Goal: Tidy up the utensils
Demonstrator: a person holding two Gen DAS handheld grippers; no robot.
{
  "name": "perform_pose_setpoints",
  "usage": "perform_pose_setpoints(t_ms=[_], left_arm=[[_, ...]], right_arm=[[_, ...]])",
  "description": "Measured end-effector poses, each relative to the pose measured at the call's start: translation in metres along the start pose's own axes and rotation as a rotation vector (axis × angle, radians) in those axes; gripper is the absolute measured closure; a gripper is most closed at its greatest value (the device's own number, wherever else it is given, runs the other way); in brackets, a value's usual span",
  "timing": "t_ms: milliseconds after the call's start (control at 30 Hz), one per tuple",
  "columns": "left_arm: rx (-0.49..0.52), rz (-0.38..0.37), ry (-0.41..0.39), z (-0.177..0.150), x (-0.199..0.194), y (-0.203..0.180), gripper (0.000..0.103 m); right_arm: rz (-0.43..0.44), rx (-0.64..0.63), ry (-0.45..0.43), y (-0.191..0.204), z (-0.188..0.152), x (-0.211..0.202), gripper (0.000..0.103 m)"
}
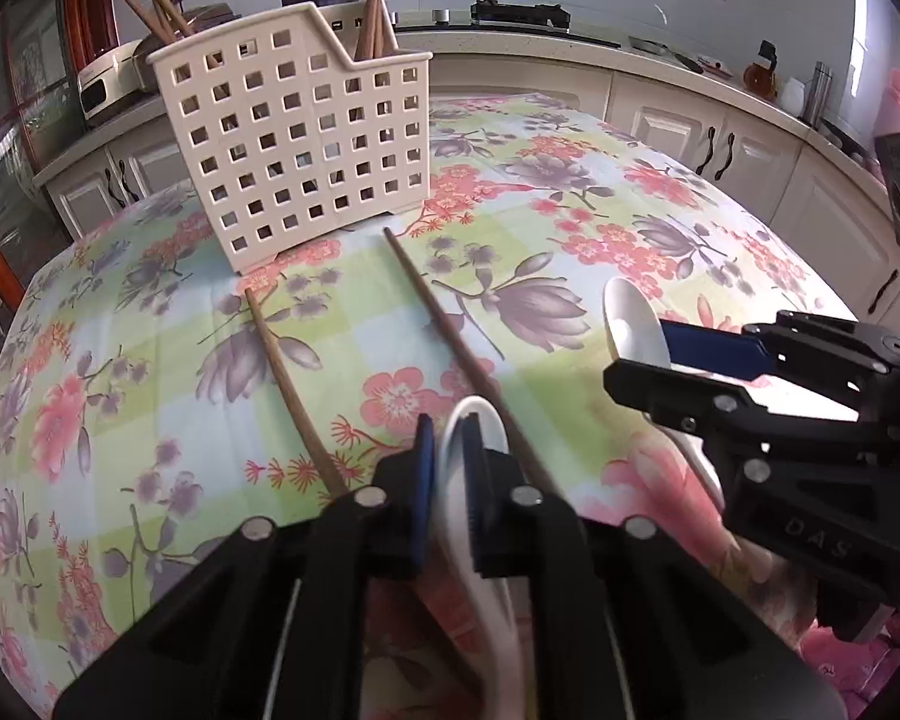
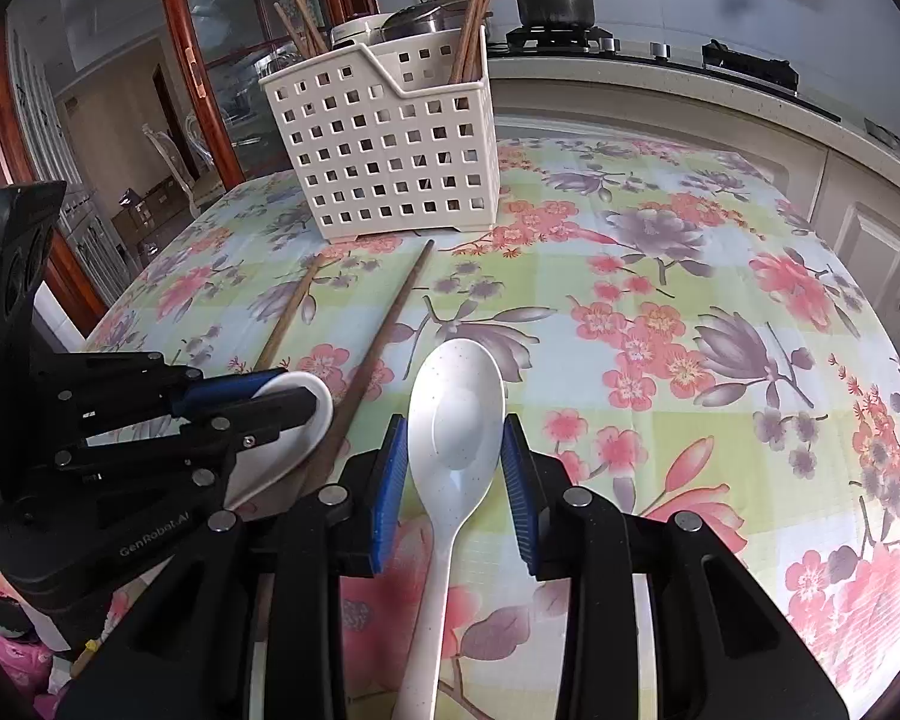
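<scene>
Your left gripper is clamped on a white ceramic spoon; your right gripper pinches a speckled white plastic spoon. Two brown wooden chopsticks lie loose on the floral tablecloth. Beyond, the cream perforated plastic caddy already holds several chopsticks.

Tabletop w/ floral cloth. Cream basket stands at back. Two chopsticks lie loose in front.

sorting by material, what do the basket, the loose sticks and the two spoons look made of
Basket: cream moulded plastic, matt, with square holes. Chopsticks: brown wood or bamboo by their dull look. Spoons: glossy white, ceramic or melamine; the speckled one looks more like melamine.
</scene>
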State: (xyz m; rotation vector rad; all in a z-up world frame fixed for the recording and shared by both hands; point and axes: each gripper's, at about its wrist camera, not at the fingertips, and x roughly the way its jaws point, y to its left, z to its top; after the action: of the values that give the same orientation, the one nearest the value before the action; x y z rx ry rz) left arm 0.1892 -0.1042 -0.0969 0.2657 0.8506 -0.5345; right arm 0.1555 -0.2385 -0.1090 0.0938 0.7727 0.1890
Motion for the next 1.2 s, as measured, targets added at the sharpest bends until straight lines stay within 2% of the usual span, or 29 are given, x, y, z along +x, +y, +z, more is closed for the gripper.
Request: perform_pose_setpoints(t_ms=[200,367,567,633,667,733,933,1000,1033,1067,1100,1133,1167,1200], left_arm=[[0.031,0.058,-0.024,-0.003,-0.008,-0.004,0.095],[0.03,0.037,-0.008,-0.004,-0.003,-0.002,0.098],[0.035,0.026,0.019,-0.004,0.009,0.0,0.088],[0.033,0.006,0.025,-0.003,0.01,0.001,0.092],[0.034,0.004,0.02,-0.003,0.009,0.001,0.097],[0.037,0.004,0.003,-0.001,0.006,0.0,0.1],[0.029,0.026,-0.089,-0.002,-0.018,-0.003,0.101],[0.037,0.016,-0.087,-0.002,-0.02,-0.006,0.1],[0.043,-0.002,-0.074,-0.003,-0.02,-0.008,0.098],[0.047,-0.012,-0.066,-0.003,-0.019,-0.01,0.082],[0.053,-0.002,-0.065,-0.002,-0.019,-0.012,0.05],[0.06,0.015,-0.077,-0.003,-0.02,-0.014,0.038],[0.073,0.025,-0.086,-0.002,-0.021,-0.017,0.034],[0.085,0.021,-0.077,-0.002,-0.02,-0.019,0.035]], right_arm=[[-0.001,-0.017,-0.02,0.005,0.002,-0.006,0.071],[-0.001,-0.016,-0.02,0.004,0.003,-0.006,0.071],[-0.002,-0.004,-0.017,0.001,0.002,-0.004,0.071],[-0.001,0.001,-0.015,0.0,0.002,-0.004,0.071],[-0.001,0.002,-0.016,0.0,0.002,-0.004,0.071],[-0.002,0.005,-0.02,-0.001,0.002,-0.004,0.071],[-0.001,0.002,-0.035,0.0,0.005,-0.01,0.071],[-0.001,0.003,-0.035,0.0,0.005,-0.01,0.071],[-0.001,0.006,-0.037,0.0,0.005,-0.011,0.071],[0.0,0.007,-0.038,0.0,0.005,-0.011,0.071],[-0.001,0.01,-0.041,0.0,0.005,-0.012,0.071],[-0.002,0.013,-0.043,0.0,0.006,-0.012,0.071],[-0.003,0.015,-0.045,-0.001,0.007,-0.013,0.071],[-0.004,0.017,-0.047,-0.001,0.007,-0.013,0.071]])
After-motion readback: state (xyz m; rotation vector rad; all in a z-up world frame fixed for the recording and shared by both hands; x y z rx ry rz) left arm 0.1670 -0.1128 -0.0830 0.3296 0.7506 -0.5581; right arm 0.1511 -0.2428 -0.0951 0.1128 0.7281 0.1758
